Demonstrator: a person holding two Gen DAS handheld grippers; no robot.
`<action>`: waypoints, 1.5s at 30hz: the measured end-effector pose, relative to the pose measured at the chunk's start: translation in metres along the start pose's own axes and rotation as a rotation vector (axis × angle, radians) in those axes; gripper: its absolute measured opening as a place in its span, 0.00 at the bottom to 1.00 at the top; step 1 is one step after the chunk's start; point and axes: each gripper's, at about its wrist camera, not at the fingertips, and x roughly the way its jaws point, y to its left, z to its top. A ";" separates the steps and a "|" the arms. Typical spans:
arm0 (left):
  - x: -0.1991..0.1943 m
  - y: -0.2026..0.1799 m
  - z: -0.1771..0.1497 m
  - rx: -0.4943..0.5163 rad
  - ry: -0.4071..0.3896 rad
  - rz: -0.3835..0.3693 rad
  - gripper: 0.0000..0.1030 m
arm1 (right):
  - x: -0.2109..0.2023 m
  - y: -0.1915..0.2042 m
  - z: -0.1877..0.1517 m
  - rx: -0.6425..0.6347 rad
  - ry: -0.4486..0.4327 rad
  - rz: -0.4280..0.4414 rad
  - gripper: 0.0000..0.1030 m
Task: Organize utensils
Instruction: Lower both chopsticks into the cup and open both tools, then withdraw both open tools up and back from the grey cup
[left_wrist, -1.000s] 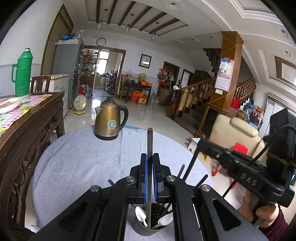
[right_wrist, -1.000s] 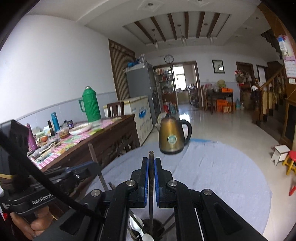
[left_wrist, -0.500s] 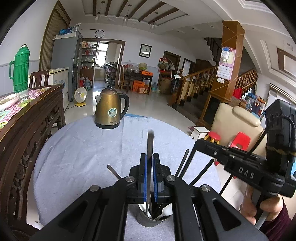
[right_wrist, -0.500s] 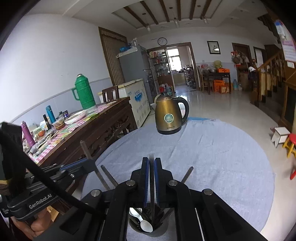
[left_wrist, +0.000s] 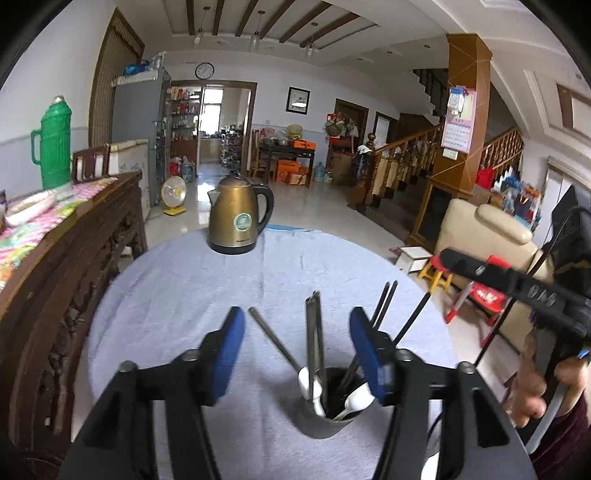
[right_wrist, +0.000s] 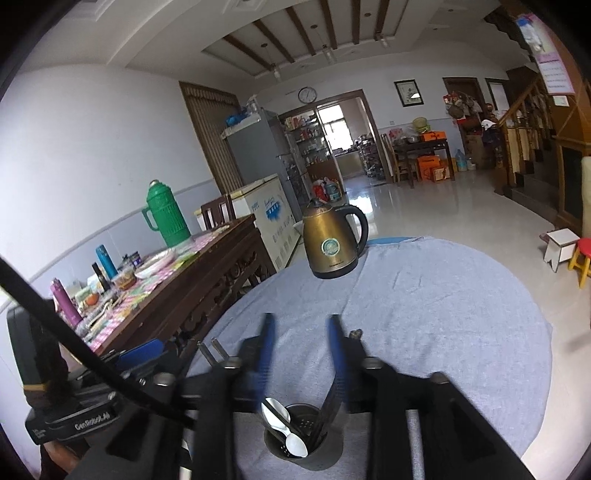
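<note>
Steel and dark in finish, the utensil holder (left_wrist: 327, 402) stands on the grey-clothed round worktop (left_wrist: 184, 288) directly below both grippers, with a brass-coloured electric kettle (left_wrist: 236, 218) well apart at the far edge. The holder already carries white spoons (left_wrist: 312, 387), black chopsticks (left_wrist: 384, 299) and a flat metal utensil (left_wrist: 314, 332) that stands nearly upright. The left gripper (left_wrist: 297, 328) has its blue pads spread to either side of that metal utensil without touching it, and its jaws are opening. The right gripper (right_wrist: 301, 343) is also opening, at a narrower gap; motion blur hides whether anything still lies between its pads, though a dark handle (right_wrist: 328, 402) leans in the holder just beneath it. The step in hand appears to be the release of two utensils into the holder. To do it well, finish spreading the pads fully before any withdrawal, then lift each gripper straight up along the handle line. Avoid sideways travel, which could catch a leaning handle and tip the holder. Keep the two grippers apart from each other.
</note>
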 end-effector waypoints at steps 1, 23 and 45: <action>-0.002 -0.002 -0.002 0.013 0.000 0.017 0.67 | -0.004 -0.001 -0.001 0.002 -0.009 -0.005 0.43; -0.012 -0.007 -0.018 0.045 0.063 0.362 0.81 | -0.035 0.006 -0.036 0.038 0.044 -0.056 0.52; -0.034 -0.040 -0.054 0.055 0.124 0.466 0.90 | -0.078 0.006 -0.074 -0.006 0.071 -0.161 0.64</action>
